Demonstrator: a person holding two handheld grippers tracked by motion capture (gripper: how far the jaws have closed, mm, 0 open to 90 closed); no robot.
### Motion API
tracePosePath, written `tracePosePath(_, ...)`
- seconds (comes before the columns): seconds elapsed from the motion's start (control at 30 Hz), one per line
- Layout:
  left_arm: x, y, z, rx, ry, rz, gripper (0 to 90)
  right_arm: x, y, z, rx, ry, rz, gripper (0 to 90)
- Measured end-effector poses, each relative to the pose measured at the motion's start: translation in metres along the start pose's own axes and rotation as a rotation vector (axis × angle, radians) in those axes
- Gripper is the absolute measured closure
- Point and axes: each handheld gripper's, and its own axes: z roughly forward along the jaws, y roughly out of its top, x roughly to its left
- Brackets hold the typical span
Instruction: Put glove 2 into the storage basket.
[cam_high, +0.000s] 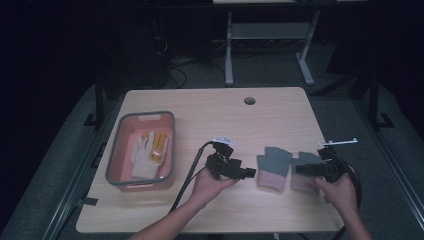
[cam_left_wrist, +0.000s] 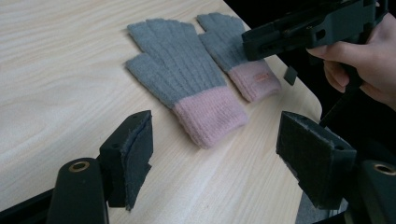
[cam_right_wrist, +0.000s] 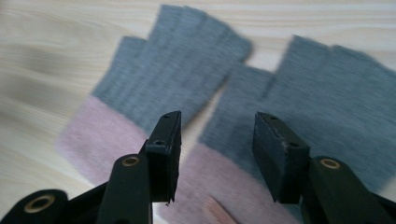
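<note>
Two grey knit gloves with pink cuffs lie flat side by side on the wooden table (cam_high: 210, 115), fingers pointing away. My left gripper (cam_high: 251, 173) hovers just left of the nearer glove (cam_high: 274, 167), jaws open and empty. In the left gripper view, that gripper (cam_left_wrist: 217, 128) faces this glove (cam_left_wrist: 177, 79), with the second glove (cam_left_wrist: 229, 46) beyond it. My right gripper (cam_high: 298, 169) hangs over the second glove (cam_high: 302, 182), open. In the right gripper view, the gripper (cam_right_wrist: 218, 122) is low above that glove (cam_right_wrist: 327, 88), near its cuff, with the other glove (cam_right_wrist: 177, 65) to its left.
A pink basket with a grey rim (cam_high: 115, 150) stands at the table's left and holds a white and yellow glove pair (cam_high: 147, 150). A cable hole (cam_high: 249, 100) sits near the far edge. The second glove lies close to the table's right edge.
</note>
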Motion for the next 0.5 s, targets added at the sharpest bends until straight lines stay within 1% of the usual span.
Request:
tracePosePath(0.07, 0.0003, -0.0008, 0.0015, -0.002, -0.005, -0.006, 27.1, -0.0031, -0.0019, -0.0006, 0.004, -0.020, 0.004, 51.9)
tracePosePath(0.2, -0.0002, -0.0008, 0.0037, -0.004, -0.010, -0.006, 27.2, -0.0082, -0.0044, 0.0001, 0.014, -0.054, -0.005, 52.2)
tracePosePath(0.23, -0.0003, -0.0009, 0.0042, -0.004, -0.011, -0.007, 27.2, -0.0094, -0.0053, 0.0007, 0.019, -0.074, -0.009, 52.2)
tracePosePath(0.27, -0.0002, -0.0010, 0.0050, 0.000, -0.012, -0.003, 27.2, -0.0096, -0.0057, 0.0013, 0.020, -0.080, -0.005, 52.4)
tracePosePath(0.33, -0.0003, -0.0015, 0.0065, 0.003, -0.013, -0.004, 27.2, -0.0106, -0.0071, 0.0028, 0.025, -0.098, -0.018, 52.5)
tracePosePath(0.43, -0.0006, -0.0027, 0.0091, 0.010, -0.014, -0.005, 27.1, -0.0091, -0.0094, 0.0066, 0.047, -0.152, -0.038, 52.7)
tracePosePath(0.5, -0.0009, -0.0034, 0.0105, 0.016, -0.014, -0.002, 27.2, -0.0087, -0.0110, 0.0091, 0.045, -0.166, -0.050, 54.1)
